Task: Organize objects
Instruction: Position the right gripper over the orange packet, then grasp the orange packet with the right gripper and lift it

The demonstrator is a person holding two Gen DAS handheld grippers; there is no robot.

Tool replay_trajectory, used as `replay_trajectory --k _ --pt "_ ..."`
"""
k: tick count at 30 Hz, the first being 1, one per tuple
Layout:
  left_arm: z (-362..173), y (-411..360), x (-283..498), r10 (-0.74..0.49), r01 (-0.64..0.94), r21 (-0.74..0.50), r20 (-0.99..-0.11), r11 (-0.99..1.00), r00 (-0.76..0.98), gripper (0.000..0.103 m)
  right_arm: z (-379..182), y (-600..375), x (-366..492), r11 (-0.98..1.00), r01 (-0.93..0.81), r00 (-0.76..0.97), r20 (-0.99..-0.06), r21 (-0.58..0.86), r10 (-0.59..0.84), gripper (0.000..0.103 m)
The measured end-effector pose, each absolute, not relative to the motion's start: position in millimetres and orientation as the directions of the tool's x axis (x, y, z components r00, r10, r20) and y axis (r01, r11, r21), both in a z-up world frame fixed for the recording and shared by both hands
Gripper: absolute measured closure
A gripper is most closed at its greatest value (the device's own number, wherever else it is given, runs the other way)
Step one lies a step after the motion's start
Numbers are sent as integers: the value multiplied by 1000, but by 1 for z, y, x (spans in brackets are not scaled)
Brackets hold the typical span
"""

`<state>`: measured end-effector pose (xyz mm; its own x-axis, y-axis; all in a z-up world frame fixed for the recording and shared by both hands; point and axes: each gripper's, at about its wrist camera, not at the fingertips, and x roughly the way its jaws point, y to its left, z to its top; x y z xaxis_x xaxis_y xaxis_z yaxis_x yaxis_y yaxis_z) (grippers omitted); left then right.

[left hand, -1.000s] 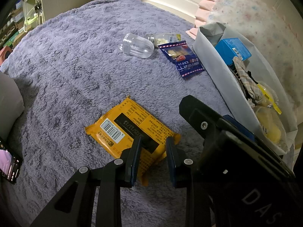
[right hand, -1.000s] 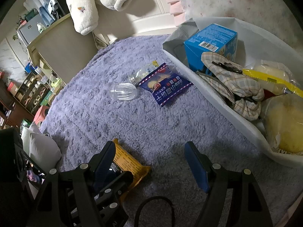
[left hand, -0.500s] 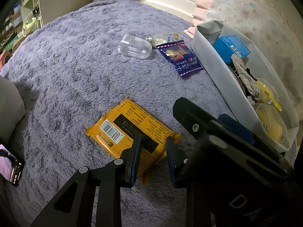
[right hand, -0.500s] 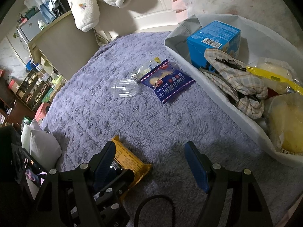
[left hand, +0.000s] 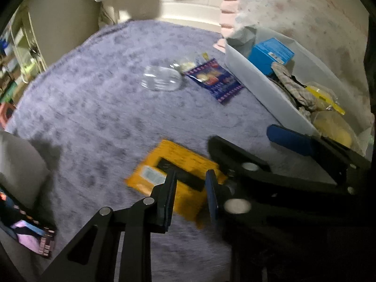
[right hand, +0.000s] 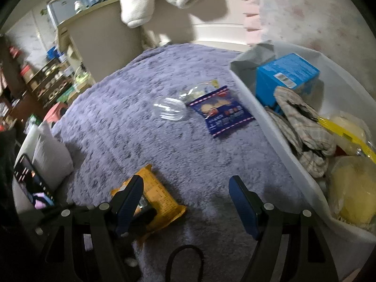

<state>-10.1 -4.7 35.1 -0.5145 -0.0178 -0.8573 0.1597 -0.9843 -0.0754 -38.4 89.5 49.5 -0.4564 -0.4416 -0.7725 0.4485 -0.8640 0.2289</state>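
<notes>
At the far left edge of the purple rug [right hand: 131, 129] a phone [right hand: 33, 183] with a lit screen leans against a pale cushion [right hand: 51, 155]. Next comes the orange snack packet [left hand: 178, 176], lying flat on the rug with its long axis running diagonally, from lower left near the grippers up toward the right in the left wrist view; its barcode end sits at the left. The left gripper [left hand: 190, 195] hangs over the packet's near end with its jaws drawn close, a narrow gap between them; whether the pads actually touch the wrapper cannot be told through the blur. The right gripper [right hand: 185, 206] stands just beside it, jaws spread wide over bare rug, nothing between them. Farther back in the middle lies a clear plastic cup [right hand: 169, 111] on its side, touching a small clear bag [right hand: 199, 90] and a dark blue snack pouch [right hand: 221, 115]. At the right, the white bin [right hand: 277, 131] holds a blue box [right hand: 286, 75], a checked cloth [right hand: 303, 127] and yellow wrapped items [right hand: 350, 197].
</notes>
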Motion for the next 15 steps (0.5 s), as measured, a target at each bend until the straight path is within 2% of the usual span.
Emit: replay_trajectory --k 6,11,15 --pt "60 -42 18 24 176 -144 -834 -974 -551 78 60 92 -44 -801 505 -348 -773 322 -531 28" --pt "68 -60 31 96 143 -216 -812 -966 -575 78 54 68 -36 -771 620 -333 -842 145 -425 28" --pt "61 -79 31 84 215 -244 -820 -946 -566 79 40 52 -30 -733 661 -280 -854 161 -439 29"
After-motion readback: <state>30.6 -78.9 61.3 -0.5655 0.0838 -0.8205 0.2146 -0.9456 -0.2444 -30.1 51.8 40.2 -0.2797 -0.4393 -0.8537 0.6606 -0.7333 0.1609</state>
